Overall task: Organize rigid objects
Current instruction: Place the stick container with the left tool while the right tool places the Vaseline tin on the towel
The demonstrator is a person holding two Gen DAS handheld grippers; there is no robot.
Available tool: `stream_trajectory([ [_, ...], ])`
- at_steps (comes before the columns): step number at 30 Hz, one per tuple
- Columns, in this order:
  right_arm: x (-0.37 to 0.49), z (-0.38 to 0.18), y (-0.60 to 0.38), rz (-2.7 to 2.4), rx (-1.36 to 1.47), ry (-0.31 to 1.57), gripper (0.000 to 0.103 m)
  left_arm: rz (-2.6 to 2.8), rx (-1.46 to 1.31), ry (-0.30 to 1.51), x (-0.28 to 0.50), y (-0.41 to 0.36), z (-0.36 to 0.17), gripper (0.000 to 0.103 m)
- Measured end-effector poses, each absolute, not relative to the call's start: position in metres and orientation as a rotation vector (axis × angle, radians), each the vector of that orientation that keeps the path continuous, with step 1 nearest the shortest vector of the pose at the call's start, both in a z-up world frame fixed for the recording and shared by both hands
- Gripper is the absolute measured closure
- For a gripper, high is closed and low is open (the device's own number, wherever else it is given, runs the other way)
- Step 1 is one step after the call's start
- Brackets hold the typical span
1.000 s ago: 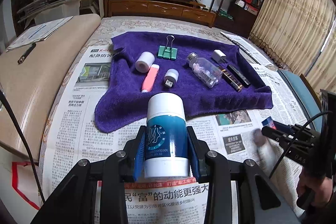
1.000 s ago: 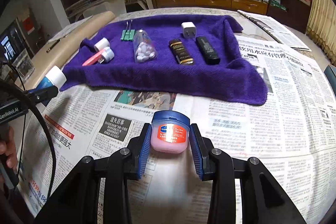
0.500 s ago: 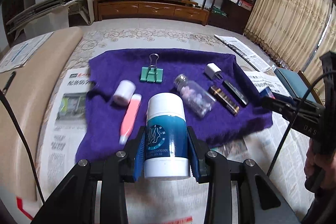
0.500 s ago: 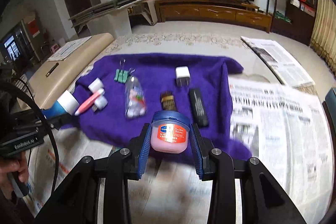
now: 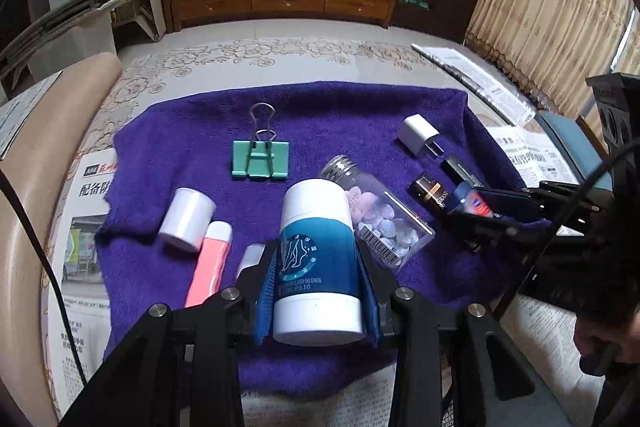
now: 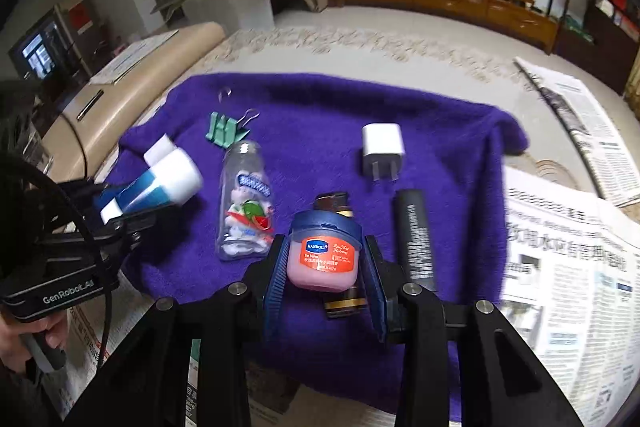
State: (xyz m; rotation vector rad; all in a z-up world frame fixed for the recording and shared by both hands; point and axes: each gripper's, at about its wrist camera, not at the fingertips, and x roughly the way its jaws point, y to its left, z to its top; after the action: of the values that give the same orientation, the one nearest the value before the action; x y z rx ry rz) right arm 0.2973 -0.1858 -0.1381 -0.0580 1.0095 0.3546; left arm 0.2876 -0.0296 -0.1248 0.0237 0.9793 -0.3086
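1. The blue-and-white bottle sits upright between the pads of the left tongs, which are clamped on its sides; it hangs over the near part of the purple towel.
2. The pink lip balm jar with its blue lid is pinched in the right tongs, above the towel's near middle.
3. A second ago both held things hung over the newspaper in front of the towel; both tongs have since come forward over the cloth, and their grips look unchanged.
4. In the left view the towel's items now look larger and closer than before, and the right tongs have come in from the right edge to just beside the clear pill bottle.
5. On the towel lie the green binder clip, a white cap, a pink tube, the white charger plug, a brown-and-gold tube and a black stick.
6. The held bottle hides a small white item behind the left pad, so what it is cannot be made out.
7. The jar covers the middle of the brown-and-gold tube.
8. In the left view the black stick is mostly hidden behind the right tongs.
9. A hand on the left tool's handle is cut off at the edge of the right view.
10. Motion blur softens the newsprint and the towel's far edge.
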Motion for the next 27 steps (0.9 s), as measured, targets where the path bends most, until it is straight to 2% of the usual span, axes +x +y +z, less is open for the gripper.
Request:
stream_trajectory([
  [14,0.292,-0.146,-0.151,0.372,-0.227,1.048,0.067,-0.286,0.088,1.017,0.3,-0.04,-0.136,0.069],
  [27,0.292,-0.155,-0.139,0.377,-0.255,1.074,0.067,-0.284,0.141,1.033,0.3,-0.042,-0.144,0.068],
])
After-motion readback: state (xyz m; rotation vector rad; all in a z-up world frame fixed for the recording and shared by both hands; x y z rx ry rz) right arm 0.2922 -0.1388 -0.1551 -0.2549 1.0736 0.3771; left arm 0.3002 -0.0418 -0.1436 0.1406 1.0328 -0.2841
